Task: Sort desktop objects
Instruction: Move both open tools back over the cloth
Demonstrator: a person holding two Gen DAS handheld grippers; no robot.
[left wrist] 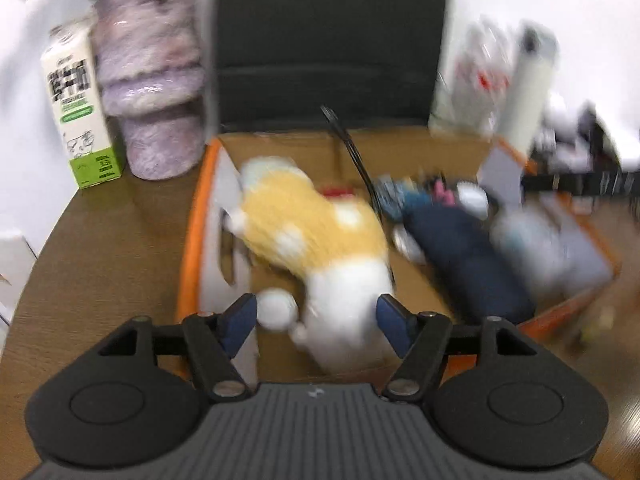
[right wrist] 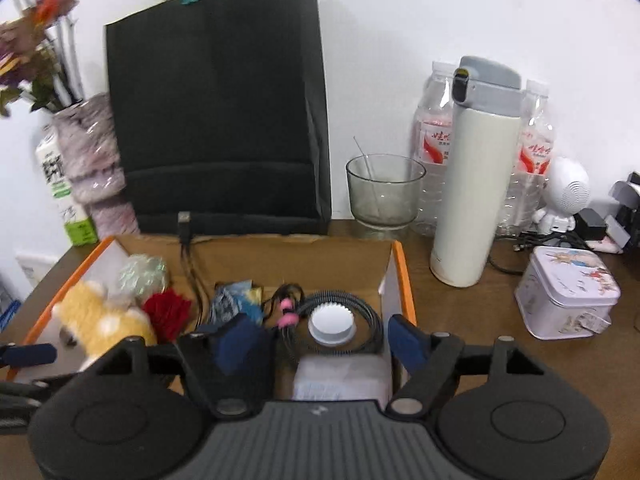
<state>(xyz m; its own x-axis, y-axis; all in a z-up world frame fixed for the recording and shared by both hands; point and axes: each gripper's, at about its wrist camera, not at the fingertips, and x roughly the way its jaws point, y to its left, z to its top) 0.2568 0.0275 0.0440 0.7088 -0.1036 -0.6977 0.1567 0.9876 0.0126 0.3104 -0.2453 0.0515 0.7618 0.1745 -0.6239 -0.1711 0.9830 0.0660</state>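
The desk [right wrist: 460, 320] is brown wood and set against a white wall. A black paper bag [right wrist: 216, 96] stands upright at the desk's back edge.

A cardboard box [right wrist: 304, 252] with orange-edged flaps lies open in front of the bag, near the desk's front edge. It holds, from its left side to its right: a yellow-and-white plush toy [left wrist: 316, 232] (blurred in the left wrist view), a red tuft [right wrist: 166, 312], a dark blue pouch [left wrist: 464, 260], a coiled black cable [right wrist: 360, 320] and a white bottle [right wrist: 332, 324] with a ribbed cap.

A cream thermos [right wrist: 472, 184] stands upright just right of the box, with two clear water bottles [right wrist: 434, 136] behind it at the back edge. A glass bowl [right wrist: 382, 192] sits between the bag and the thermos. A printed tin [right wrist: 568, 292] rests toward the desk's right edge. At the back left corner stand a purple vase [left wrist: 150, 80] and a milk carton [left wrist: 80, 112], touching or nearly so.

The left gripper [left wrist: 316, 320] hovers over the box's left half; its fingers are spread wide on either side of the plush toy's white end, with no visible clamping contact. The right gripper [right wrist: 324, 340] is over the box's right half with fingers wide apart, holding nothing.
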